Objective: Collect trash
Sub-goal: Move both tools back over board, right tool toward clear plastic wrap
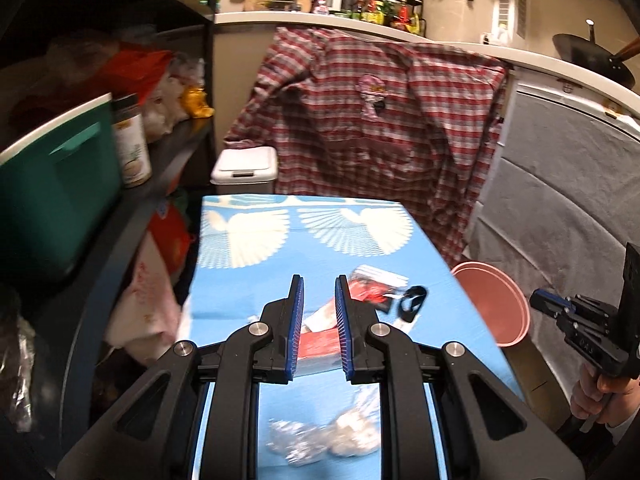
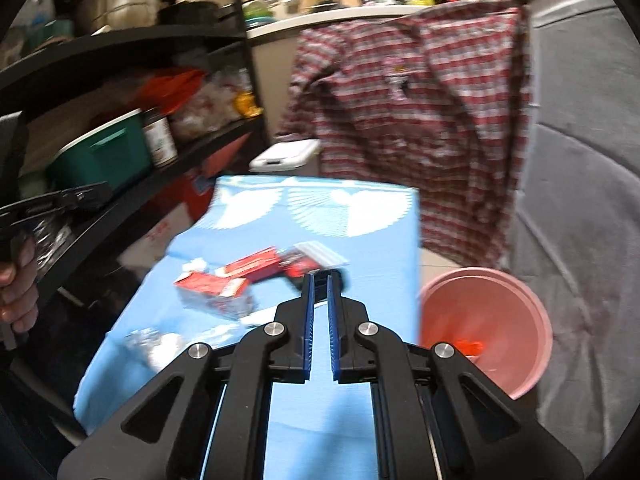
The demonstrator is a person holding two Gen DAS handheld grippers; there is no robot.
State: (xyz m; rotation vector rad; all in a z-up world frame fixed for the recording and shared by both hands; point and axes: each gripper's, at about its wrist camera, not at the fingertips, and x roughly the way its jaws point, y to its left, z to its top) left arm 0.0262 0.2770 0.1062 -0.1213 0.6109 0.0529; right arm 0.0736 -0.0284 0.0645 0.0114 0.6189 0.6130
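On the blue cloth-covered table [image 1: 240, 292] lie red and white cartons [image 2: 212, 288], a red packet [image 2: 304, 262], a small black clip [image 1: 412, 300] and crumpled foil [image 1: 316, 436]. My left gripper [image 1: 319, 280] hovers over the near part of the table. Its pads stand a narrow gap apart with nothing held; a carton on the table shows through the gap. My right gripper [image 2: 319, 278] has its pads almost together and holds nothing. In the left wrist view the right gripper [image 1: 538, 300] sits beside the table, above the pink bin [image 1: 516, 300]. An orange scrap [image 2: 468, 346] lies in the bin.
A black shelf [image 1: 168, 168] with a green box [image 1: 60, 200] and a jar [image 1: 132, 148] runs along the table's left side. A white lidded bin [image 1: 244, 168] stands behind the table. A plaid shirt [image 1: 360, 120] hangs from the counter. Grey padding [image 1: 560, 200] covers the right.
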